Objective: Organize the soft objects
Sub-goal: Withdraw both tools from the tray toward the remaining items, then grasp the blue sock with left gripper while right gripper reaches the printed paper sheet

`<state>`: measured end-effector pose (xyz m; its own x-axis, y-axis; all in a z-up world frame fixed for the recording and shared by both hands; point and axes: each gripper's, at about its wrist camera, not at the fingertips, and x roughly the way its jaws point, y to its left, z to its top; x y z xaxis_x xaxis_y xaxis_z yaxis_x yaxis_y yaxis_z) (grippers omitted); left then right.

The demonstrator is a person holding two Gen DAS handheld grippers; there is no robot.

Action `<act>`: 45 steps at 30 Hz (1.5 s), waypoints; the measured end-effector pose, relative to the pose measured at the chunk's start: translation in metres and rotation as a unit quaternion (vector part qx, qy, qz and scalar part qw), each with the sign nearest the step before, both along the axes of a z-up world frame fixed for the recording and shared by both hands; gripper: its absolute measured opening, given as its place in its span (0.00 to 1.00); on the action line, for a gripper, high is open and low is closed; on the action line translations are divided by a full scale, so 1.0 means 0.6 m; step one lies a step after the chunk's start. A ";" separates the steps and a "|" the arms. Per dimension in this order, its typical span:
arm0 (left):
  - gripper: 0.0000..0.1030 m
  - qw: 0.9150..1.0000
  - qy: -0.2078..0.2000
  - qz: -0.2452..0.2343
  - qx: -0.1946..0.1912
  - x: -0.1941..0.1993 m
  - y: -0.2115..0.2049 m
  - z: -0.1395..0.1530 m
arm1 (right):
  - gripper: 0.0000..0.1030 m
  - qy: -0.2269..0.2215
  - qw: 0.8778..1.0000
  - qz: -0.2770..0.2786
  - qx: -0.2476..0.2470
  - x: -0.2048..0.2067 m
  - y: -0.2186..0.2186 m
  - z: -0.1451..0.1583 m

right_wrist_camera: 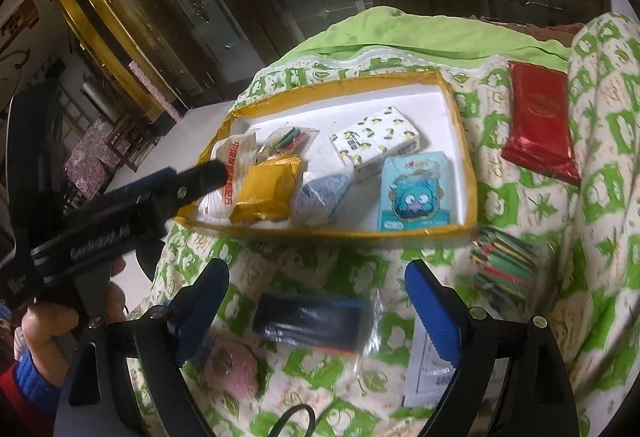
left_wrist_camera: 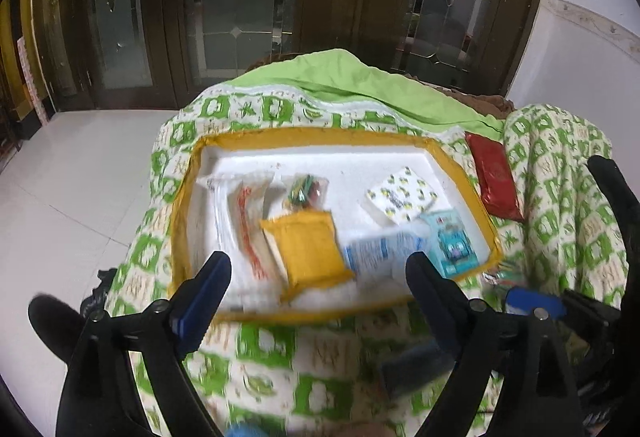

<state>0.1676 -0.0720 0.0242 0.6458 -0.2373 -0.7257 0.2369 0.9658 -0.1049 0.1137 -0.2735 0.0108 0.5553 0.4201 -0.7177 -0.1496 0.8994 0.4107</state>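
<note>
Left wrist view had the left gripper (left_wrist_camera: 320, 281) gaping wide with nothing in it, tilted down over the tray (left_wrist_camera: 182, 197), a shallow white foam thing with a yellow taped rim sitting on a green-patterned quilt (left_wrist_camera: 320, 353). Inside lay crinkly packets: a puffy yellow pouch (left_wrist_camera: 306, 247) and a tissue pack (left_wrist_camera: 400, 199). A glossy red packet (right_wrist_camera: 538, 123) lay flat on the quilt beside the tray. The right gripper (right_wrist_camera: 316, 291) was wide open too, empty, hovering above a dark blue pack (right_wrist_camera: 310, 321).
</note>
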 end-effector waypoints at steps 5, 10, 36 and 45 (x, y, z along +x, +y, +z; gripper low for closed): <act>0.86 0.999 -0.003 0.022 -0.023 -0.061 0.034 -0.003 | 0.90 -0.002 1.000 -0.016 0.008 -0.028 -0.027 0.003; 0.89 0.998 -0.017 0.054 -0.039 -0.132 0.080 -0.014 | 0.91 -0.005 0.999 -0.039 0.026 -0.044 -0.060 0.008; 0.90 0.993 0.031 0.080 -0.085 -0.200 0.139 -0.079 | 0.91 0.050 0.993 -0.110 0.011 -0.054 -0.149 -0.020; 0.90 0.993 0.034 0.069 -0.086 -0.199 0.133 -0.081 | 0.90 0.080 0.988 -0.124 0.038 -0.053 -0.185 -0.026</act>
